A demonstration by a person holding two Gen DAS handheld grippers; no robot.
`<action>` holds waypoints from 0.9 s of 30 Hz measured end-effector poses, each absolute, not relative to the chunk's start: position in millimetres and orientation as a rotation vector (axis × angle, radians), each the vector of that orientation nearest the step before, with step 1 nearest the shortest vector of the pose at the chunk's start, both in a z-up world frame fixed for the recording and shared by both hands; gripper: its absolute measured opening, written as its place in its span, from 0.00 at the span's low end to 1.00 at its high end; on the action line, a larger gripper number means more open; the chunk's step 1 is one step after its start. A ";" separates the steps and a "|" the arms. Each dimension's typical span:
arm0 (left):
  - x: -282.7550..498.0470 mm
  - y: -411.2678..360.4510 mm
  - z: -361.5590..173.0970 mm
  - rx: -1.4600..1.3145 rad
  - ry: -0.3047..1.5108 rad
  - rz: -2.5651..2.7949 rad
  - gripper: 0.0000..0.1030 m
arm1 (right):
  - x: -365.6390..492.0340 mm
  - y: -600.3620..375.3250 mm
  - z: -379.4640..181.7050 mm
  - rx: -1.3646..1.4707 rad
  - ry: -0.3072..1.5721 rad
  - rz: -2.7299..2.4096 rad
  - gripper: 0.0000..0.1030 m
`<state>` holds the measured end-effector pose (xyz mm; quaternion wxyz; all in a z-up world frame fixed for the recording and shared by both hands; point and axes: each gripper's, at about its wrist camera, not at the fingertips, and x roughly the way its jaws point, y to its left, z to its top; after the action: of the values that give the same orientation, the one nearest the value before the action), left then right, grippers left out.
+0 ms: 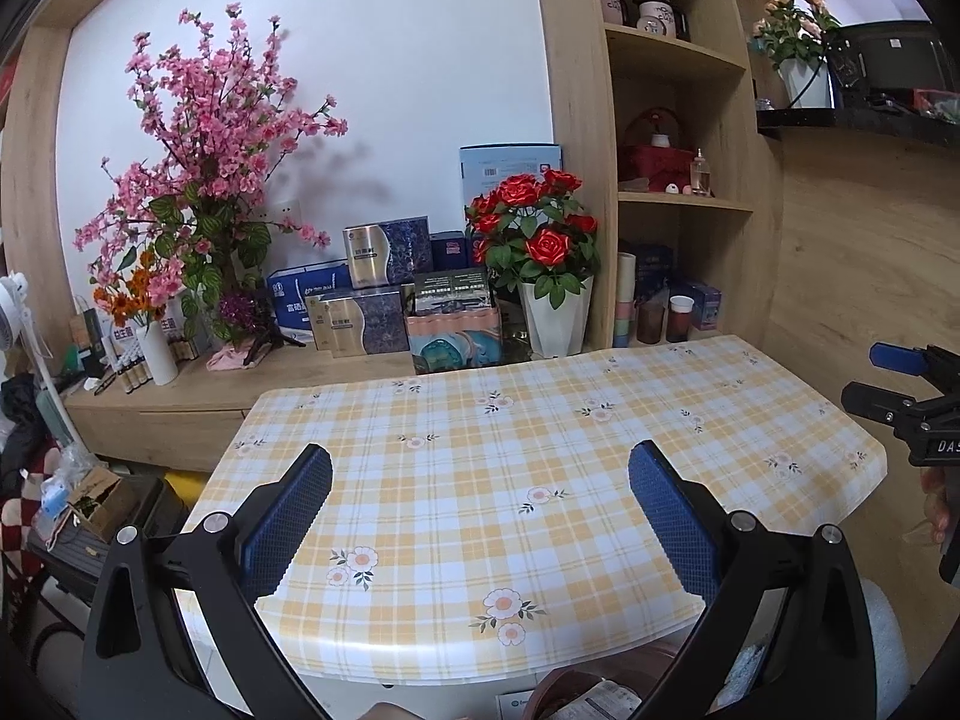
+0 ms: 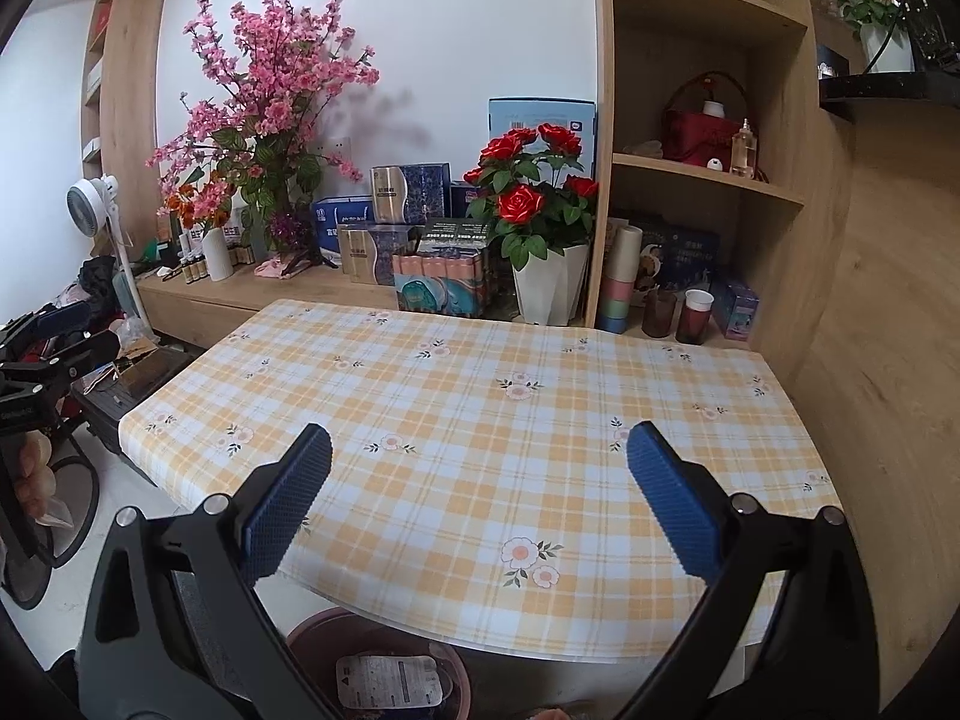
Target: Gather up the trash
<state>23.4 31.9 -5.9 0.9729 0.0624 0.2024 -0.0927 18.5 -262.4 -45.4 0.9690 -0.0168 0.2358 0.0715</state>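
My left gripper (image 1: 480, 474) is open and empty, held above the near part of the table (image 1: 540, 420) with its yellow checked flowered cloth. My right gripper (image 2: 480, 468) is open and empty too, above the same table (image 2: 480, 372). A round dark red bin (image 2: 384, 666) stands on the floor under the table's near edge, with a clear plastic wrapper (image 2: 390, 681) lying in it. The bin also shows at the bottom of the left wrist view (image 1: 576, 690). Each gripper appears at the edge of the other's view: the right gripper (image 1: 894, 384) and the left gripper (image 2: 60, 336).
A wooden sideboard (image 1: 198, 390) behind the table carries pink blossom branches (image 1: 210, 138), several boxes (image 1: 366, 306) and a white pot of red roses (image 1: 540, 252). Wooden shelves (image 2: 708, 174) with cups and jars stand at the right. A fan (image 2: 96, 198) and clutter (image 1: 90, 498) are at the left.
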 end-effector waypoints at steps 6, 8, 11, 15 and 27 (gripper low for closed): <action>20.6 27.6 -4.7 0.132 0.403 -0.198 0.94 | 18.7 -260.9 -46.6 -0.032 0.479 0.140 0.94; 20.6 27.1 -4.0 0.130 0.403 -0.199 0.94 | 18.7 -261.0 -46.6 -0.033 0.478 0.140 0.94; 20.6 27.5 -4.1 0.131 0.404 -0.198 0.94 | 18.7 -261.1 -46.8 -0.032 0.479 0.141 0.94; 20.8 26.8 -3.1 0.132 0.404 -0.199 0.94 | 18.5 -260.9 -46.6 -0.032 0.480 0.138 0.94; 20.6 24.2 -3.5 0.134 0.412 -0.198 0.94 | 18.5 -261.9 -48.8 -0.032 0.483 0.138 0.94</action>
<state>20.6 24.2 -3.5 0.9718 0.0662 0.2038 -0.0983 18.5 -261.9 -48.8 0.9685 -0.0161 0.2389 0.0681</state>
